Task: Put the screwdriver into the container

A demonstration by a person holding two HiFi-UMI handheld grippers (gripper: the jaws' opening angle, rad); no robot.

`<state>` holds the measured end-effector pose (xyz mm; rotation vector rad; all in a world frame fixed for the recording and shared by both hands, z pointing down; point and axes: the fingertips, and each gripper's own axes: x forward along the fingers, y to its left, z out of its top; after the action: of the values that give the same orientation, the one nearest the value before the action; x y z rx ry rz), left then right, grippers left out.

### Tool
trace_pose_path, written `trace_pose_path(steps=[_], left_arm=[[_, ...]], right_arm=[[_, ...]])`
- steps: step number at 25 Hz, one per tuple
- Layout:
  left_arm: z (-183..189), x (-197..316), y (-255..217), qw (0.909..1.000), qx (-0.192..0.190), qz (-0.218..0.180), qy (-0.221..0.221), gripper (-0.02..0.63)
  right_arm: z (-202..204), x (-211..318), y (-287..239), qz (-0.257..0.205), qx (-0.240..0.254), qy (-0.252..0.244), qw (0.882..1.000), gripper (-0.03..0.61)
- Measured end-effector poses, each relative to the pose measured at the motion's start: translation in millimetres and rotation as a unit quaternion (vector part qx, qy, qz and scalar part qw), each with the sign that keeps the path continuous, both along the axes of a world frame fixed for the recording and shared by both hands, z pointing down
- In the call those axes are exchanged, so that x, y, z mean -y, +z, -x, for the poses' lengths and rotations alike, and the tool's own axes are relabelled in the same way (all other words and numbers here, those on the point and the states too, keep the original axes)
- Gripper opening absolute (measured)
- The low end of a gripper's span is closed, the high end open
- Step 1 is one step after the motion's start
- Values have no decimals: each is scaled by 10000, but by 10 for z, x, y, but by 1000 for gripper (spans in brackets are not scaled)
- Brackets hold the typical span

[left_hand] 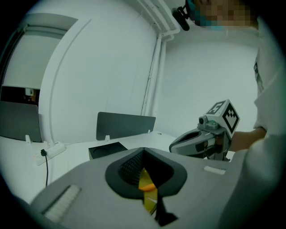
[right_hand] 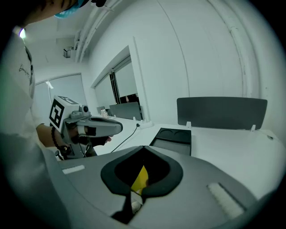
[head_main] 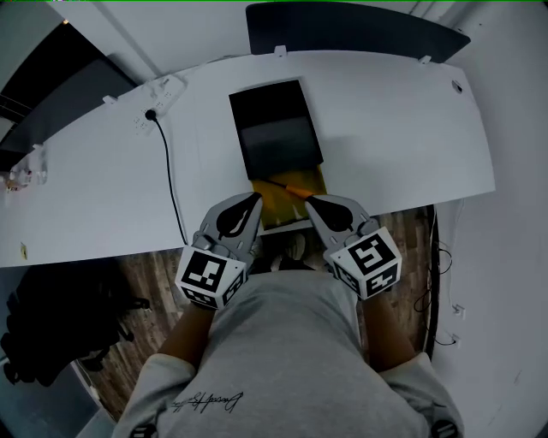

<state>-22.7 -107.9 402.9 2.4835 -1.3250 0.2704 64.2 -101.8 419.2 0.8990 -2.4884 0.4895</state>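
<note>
A black container (head_main: 276, 128) stands in the middle of the white table (head_main: 402, 128). Just in front of it lies a yellow tray (head_main: 272, 204), and the orange-handled screwdriver (head_main: 291, 187) rests across it. My left gripper (head_main: 255, 198) and right gripper (head_main: 310, 199) hover side by side at the tray's near edge, both shut, with nothing seen between the jaws. The screwdriver's handle end lies right by the right gripper's tip. In the left gripper view the jaws (left_hand: 143, 151) meet, with yellow and a bit of orange below them. The right gripper view shows shut jaws (right_hand: 144, 147) above yellow.
A white power strip (head_main: 163, 90) with a black cable (head_main: 171, 188) lies at the back left. A dark partition panel (head_main: 351, 26) stands behind the table. The table's front edge runs under the grippers, above wooden floor (head_main: 145, 274). A black bag (head_main: 51, 325) sits low left.
</note>
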Motion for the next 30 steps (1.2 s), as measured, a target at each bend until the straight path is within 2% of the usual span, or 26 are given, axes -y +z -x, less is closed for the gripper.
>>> trace_pose_path(steps=[11,30], left_arm=[[32,-92,-17,9999,56,84,14,0],[67,-163,-40,10000,33,83,12,0]], right_arm=[[199,30,-75,-102,349,-24,9993,14],[303,-119,-15,-15,173,-233,9996,14]])
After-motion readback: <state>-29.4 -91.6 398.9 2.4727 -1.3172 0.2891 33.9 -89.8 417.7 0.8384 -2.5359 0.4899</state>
